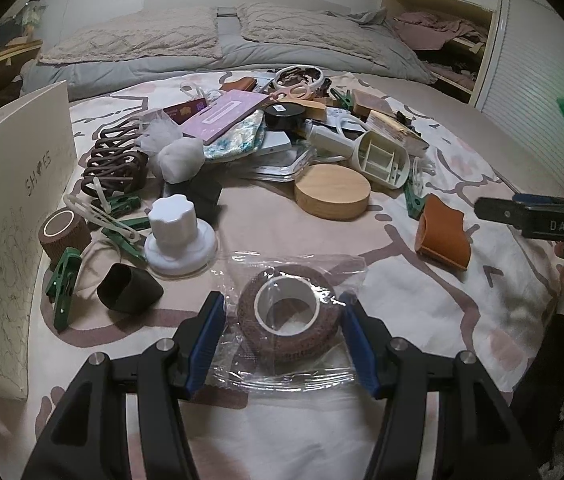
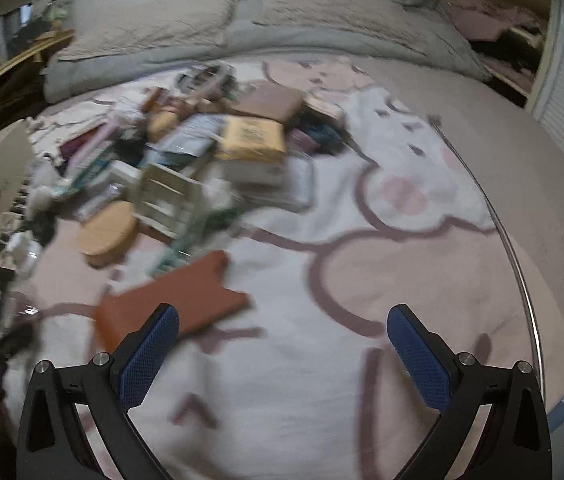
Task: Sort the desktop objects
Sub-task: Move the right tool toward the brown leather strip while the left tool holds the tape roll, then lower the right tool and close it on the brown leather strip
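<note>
Left tool [image 1: 282, 308] set around a wrapped brown tape roll [image 1: 288, 316] on a cluttered bed blanket [image 1: 422, 300].

The roll is bracketed by partly open jaws, not visibly pinched; only loose clear wrapper [image 1: 294, 376] could be caught, so a slip is judged likely. The right tool [image 2: 282, 352] is held wide open and empty above the blanket, beside an orange leather piece [image 2: 170, 300]; its view is blurred.

Glossy clear plastic wrap [image 1: 282, 264] around rough brown tape roll [image 1: 288, 318]

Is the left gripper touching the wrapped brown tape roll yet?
Apart. In the left wrist view the left gripper straddles the tape roll; a gap shows between each blue pad and the roll, though the pads overlap its clear wrapper.
</note>
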Demonstrator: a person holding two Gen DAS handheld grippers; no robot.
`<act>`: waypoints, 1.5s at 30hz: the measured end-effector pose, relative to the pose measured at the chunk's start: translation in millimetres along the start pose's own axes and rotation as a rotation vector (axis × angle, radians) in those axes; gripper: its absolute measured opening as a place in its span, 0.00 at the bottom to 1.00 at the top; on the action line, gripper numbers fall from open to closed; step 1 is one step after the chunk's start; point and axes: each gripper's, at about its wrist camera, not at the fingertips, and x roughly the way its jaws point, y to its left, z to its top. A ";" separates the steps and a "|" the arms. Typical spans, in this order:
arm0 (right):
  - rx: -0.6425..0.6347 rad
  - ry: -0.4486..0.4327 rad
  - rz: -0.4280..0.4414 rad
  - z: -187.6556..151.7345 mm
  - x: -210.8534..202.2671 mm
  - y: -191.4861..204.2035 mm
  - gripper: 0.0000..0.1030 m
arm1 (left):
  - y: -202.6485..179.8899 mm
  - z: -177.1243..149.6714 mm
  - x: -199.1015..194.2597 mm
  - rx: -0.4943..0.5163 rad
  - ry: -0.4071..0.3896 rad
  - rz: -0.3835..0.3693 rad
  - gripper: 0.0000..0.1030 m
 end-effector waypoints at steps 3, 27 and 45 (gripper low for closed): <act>0.031 -0.011 0.047 6.2 2.7 17.7 1.00 | 2.1 -0.3 -0.2 -0.011 0.000 0.004 0.57; -0.092 0.001 -0.144 -25.6 4.3 32.2 1.00 | 3.1 -1.6 0.6 -0.012 -0.001 0.010 0.57; -0.007 -0.016 -0.024 -25.3 15.8 24.4 0.65 | 2.5 -2.5 1.6 -0.012 0.000 0.011 0.57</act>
